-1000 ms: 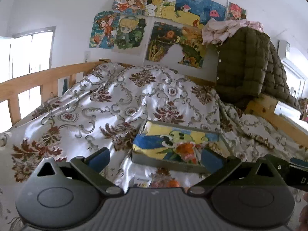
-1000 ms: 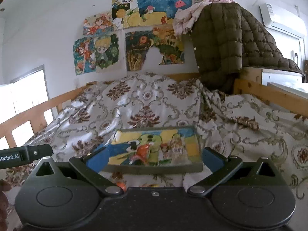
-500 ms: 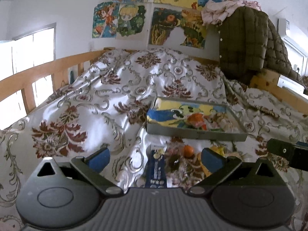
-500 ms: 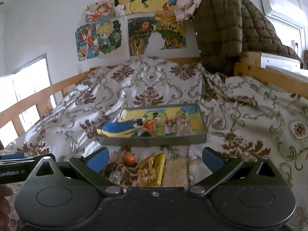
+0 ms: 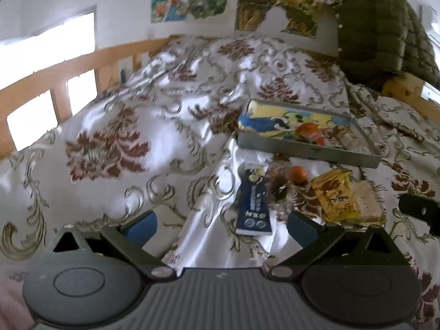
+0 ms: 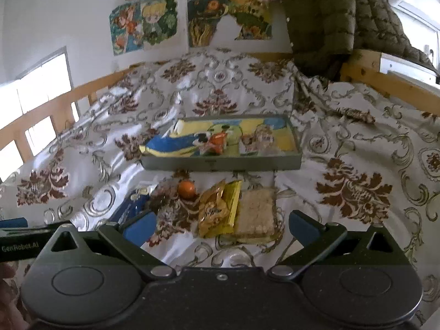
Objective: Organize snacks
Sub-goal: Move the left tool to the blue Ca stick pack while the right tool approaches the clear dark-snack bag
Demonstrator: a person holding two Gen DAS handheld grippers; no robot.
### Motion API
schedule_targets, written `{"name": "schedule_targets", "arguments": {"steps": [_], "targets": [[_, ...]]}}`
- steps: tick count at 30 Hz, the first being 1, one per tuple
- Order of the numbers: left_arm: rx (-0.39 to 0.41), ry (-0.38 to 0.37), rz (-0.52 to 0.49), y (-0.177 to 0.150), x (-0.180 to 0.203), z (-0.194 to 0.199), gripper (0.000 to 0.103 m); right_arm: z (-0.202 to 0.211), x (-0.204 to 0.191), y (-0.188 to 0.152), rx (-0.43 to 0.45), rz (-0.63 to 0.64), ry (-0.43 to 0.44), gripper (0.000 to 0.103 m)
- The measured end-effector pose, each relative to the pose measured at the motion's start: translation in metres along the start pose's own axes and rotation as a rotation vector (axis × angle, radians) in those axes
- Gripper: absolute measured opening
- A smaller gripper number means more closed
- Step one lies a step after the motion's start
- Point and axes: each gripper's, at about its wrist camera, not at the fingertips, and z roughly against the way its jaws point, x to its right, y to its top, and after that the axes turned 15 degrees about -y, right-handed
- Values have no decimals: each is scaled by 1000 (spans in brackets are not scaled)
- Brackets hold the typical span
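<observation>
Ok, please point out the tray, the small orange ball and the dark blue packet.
tray (image 6: 220, 164), right wrist view, front wall.
small orange ball (image 6: 186, 189), right wrist view, its middle.
dark blue packet (image 5: 253, 206), left wrist view, printed face.

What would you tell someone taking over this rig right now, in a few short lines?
Left gripper: open, empty, above the bedspread.
Right gripper: open, empty, aimed at the loose snacks.
Tray: on the bed, already holding a couple of wrapped snacks.
Left to move, all just in front of the tray: dark blue packet, small orange ball, gold wrapper, pale cracker pack. Nothing is gripped yet.
</observation>
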Motion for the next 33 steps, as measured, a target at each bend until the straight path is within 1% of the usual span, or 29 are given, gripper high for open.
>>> {"name": "schedule_targets", "arguments": {"steps": [5,12,16,19,24,29,33], "targets": [[-43,20,28,3,-9,-7,103,-5,-9,-5,-37,47,37,102],[-105,9,24,6,-16,-26,103,-25,-25,-7,-90,121,96,102],[-107,-1,2,7,-14,-34,103,-35,-31,-5,-95,158,113,102],[-97,-14,-19,7,-11,-38,103,-45,-32,-1,-107,156,125,102],[-106,-39,-54,6,-7,-46,103,-54,-32,4,-109,125,127,102],[-124,-71,-69,9,-6,-54,103,-62,-32,11,-99,117,102,102],[-132,-127,-107,16,-3,-64,103,-70,-29,16,-99,102,87,102]]}}
